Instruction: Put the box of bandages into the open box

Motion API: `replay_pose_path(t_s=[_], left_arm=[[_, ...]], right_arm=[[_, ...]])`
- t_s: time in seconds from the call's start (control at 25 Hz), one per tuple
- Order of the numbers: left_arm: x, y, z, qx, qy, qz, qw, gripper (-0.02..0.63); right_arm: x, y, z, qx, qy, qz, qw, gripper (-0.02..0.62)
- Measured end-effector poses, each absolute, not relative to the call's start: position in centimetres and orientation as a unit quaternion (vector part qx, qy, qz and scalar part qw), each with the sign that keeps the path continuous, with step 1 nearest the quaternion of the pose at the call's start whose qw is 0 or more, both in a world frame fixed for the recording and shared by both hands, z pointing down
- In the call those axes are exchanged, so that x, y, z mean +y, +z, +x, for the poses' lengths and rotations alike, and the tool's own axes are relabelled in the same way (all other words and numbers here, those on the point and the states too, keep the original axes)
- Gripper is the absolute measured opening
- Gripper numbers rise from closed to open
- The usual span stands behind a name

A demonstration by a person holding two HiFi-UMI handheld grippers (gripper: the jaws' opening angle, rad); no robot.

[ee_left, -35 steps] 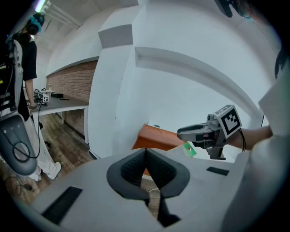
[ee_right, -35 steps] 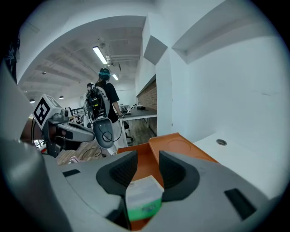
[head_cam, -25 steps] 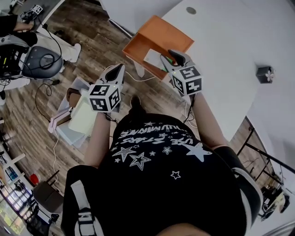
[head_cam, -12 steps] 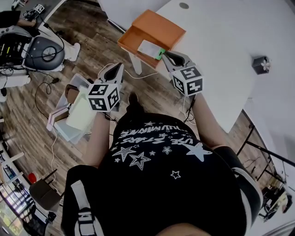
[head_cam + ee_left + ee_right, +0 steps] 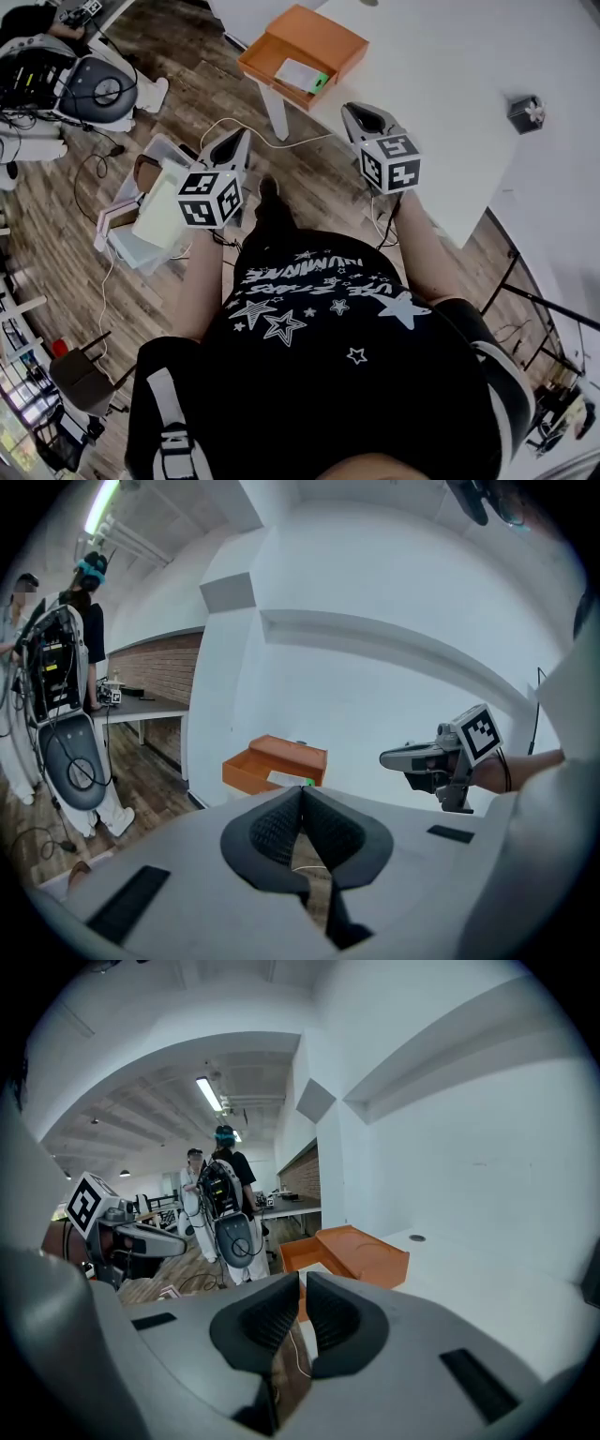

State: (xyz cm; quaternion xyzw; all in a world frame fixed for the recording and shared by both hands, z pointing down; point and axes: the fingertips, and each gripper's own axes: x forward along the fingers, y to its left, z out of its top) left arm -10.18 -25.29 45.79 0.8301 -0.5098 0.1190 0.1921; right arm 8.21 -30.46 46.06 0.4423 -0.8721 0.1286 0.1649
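Orange open box [image 5: 302, 52] holds the box of bandages [image 5: 302, 75]; left gripper [image 5: 238, 139] jaws meet, right gripper [image 5: 356, 112] jaws stand slightly apart, both empty.

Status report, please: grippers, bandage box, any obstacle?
Left gripper shut, empty; right gripper barely open, empty. Bandage box lies inside orange open box. No obstacle seen.

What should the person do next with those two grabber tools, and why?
Probably just lower both to rest; the job looks done. The box of bandages already lies inside the open orange box. The left gripper and right gripper hang short of it, neither holding anything: the left's jaws meet, the right's stand a slit apart.
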Motion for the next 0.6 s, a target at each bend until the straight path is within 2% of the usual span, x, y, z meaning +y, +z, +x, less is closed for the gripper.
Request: replay_pose_path(t_s=[0.6], left_arm=[[-16.5, 46.0, -8.4, -0.536, 0.115, 0.813, 0.195, 0.018]], right_arm=[[-22.5, 47.0, 9.6, -0.887, 0.127, 0.406, 0.177, 0.054]])
